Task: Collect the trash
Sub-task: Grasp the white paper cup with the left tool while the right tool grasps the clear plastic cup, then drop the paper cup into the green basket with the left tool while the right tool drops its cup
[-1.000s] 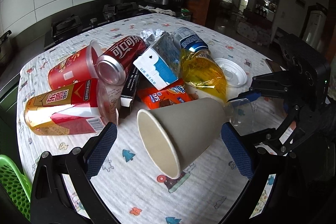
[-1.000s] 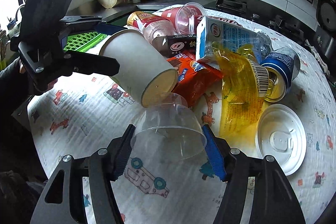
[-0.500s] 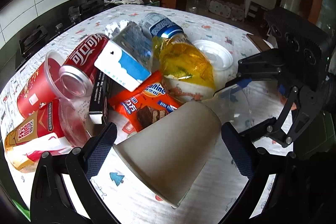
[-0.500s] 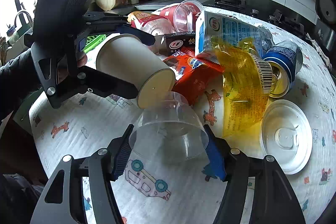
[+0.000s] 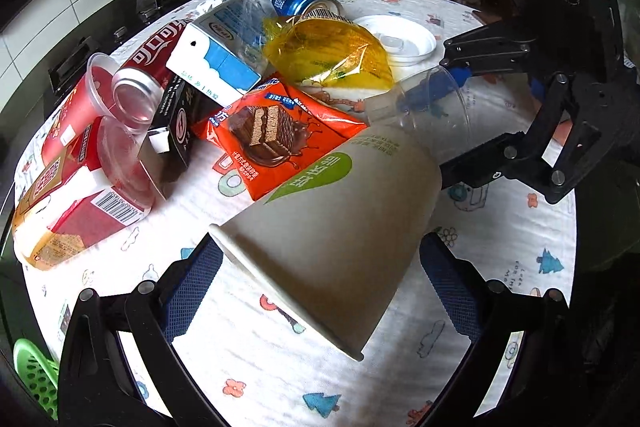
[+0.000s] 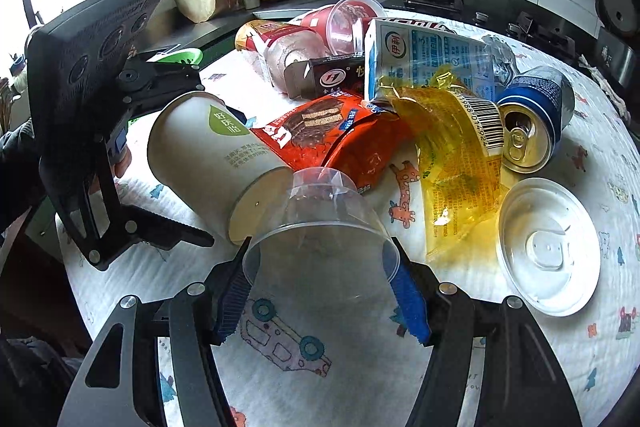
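My left gripper is shut on a white paper cup with a green logo. The cup lies tilted between the blue pads, its rim low and toward the camera. My right gripper is shut on a clear plastic cup whose mouth faces that camera. The paper cup's base meets the clear cup's side near its bottom. Both cups hang just above the patterned tablecloth. In the left wrist view the right gripper reaches in from the right with the clear cup.
A trash pile lies behind the cups: orange wafer packet, yellow wrapper, milk carton, red cola can, blue can, black box, white lid. A green basket sits beyond the table edge.
My left gripper has sunk and rolled with the paper cup, so the cup's mouth has turned away and its green logo shows. The right gripper and clear cup have kept still.
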`<state>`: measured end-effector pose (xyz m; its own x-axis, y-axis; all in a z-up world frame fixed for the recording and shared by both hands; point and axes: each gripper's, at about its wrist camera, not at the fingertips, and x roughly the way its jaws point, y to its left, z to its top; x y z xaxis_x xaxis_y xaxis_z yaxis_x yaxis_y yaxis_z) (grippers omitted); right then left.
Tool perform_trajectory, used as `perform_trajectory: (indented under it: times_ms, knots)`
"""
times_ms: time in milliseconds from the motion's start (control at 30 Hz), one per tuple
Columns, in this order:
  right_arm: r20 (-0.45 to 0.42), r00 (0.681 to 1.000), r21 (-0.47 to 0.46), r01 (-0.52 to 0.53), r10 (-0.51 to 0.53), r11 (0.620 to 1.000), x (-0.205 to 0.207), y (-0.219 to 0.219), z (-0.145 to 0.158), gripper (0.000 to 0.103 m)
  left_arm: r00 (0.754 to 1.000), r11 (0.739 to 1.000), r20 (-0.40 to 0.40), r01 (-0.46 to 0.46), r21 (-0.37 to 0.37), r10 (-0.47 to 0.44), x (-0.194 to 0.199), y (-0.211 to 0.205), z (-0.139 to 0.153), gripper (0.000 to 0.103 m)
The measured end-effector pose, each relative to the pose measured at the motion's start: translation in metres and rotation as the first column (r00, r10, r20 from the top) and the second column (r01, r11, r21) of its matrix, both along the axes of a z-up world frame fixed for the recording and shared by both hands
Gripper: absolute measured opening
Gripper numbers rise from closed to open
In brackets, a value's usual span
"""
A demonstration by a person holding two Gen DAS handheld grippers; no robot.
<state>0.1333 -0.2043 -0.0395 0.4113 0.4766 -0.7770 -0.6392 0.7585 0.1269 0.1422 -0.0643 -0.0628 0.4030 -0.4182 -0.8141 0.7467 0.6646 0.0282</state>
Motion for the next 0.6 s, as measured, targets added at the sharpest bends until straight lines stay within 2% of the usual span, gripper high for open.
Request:
perform_trajectory:
  times_ms: [67, 200, 567, 600]
  knots:
    - [-0.001, 1.0, 0.004, 0.007, -0.007, 1.0, -0.001, 0.0, 0.001, 0.062, 1.0, 0.999, -0.011, -0.023, -0.037, 0.022, -0.002, 0.003, 0.002, 0.088]
    - [0.006, 1.0, 0.009, 0.005, -0.005, 1.0, -0.005, 0.001, 0.005, 0.062, 0.997, 0.99, -0.026, -0.074, -0.121, 0.071, -0.005, 0.012, 0.008, 0.086]
    - [0.029, 1.0, 0.008, 0.01, -0.01, 1.0, -0.02, 0.007, 0.022, 0.061, 0.985, 0.954, -0.03, -0.17, -0.248, 0.168, -0.022, 0.031, 0.021, 0.074]
    - [0.031, 1.0, 0.009, 0.007, -0.007, 1.0, -0.021, 0.008, 0.024, 0.061, 0.985, 0.95, -0.043, -0.175, -0.257, 0.169, -0.024, 0.033, 0.022, 0.062]
